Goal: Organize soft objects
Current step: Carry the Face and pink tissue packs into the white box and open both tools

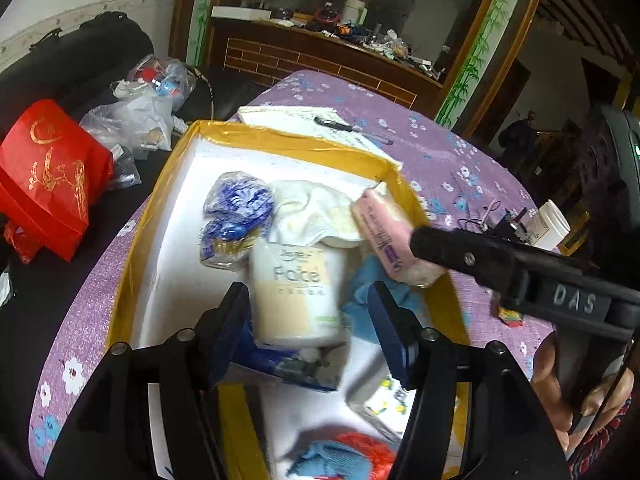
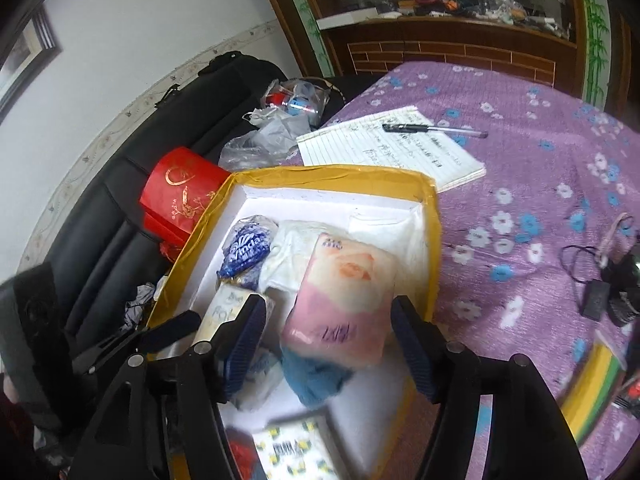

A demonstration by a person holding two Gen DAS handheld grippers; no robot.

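Observation:
A white box with a yellow taped rim (image 1: pixel 280 136) (image 2: pixel 332 172) lies on the table and holds several soft things. My left gripper (image 1: pixel 308 296) is open around a cream tissue pack (image 1: pixel 296 292) standing in the box, with its pads clear of the pack. My right gripper (image 2: pixel 328 308) is open too, and a pink tissue pack (image 2: pixel 340 300) (image 1: pixel 384 236) rests tilted between its fingers on a blue cloth (image 2: pixel 316 380). A blue patterned pack (image 1: pixel 236 204) and a white cloth (image 1: pixel 316 212) lie behind. A lemon-print pack (image 2: pixel 300 452) is nearest.
The purple flowered tablecloth (image 2: pixel 520 160) carries a notepad (image 2: pixel 400 160) with a pen (image 2: pixel 432 130), plus cables and a black device (image 2: pixel 600 300) at right. Left of the box are a red bag (image 1: pixel 48 180), plastic bags (image 1: pixel 140 112) and a black sofa (image 2: pixel 160 140).

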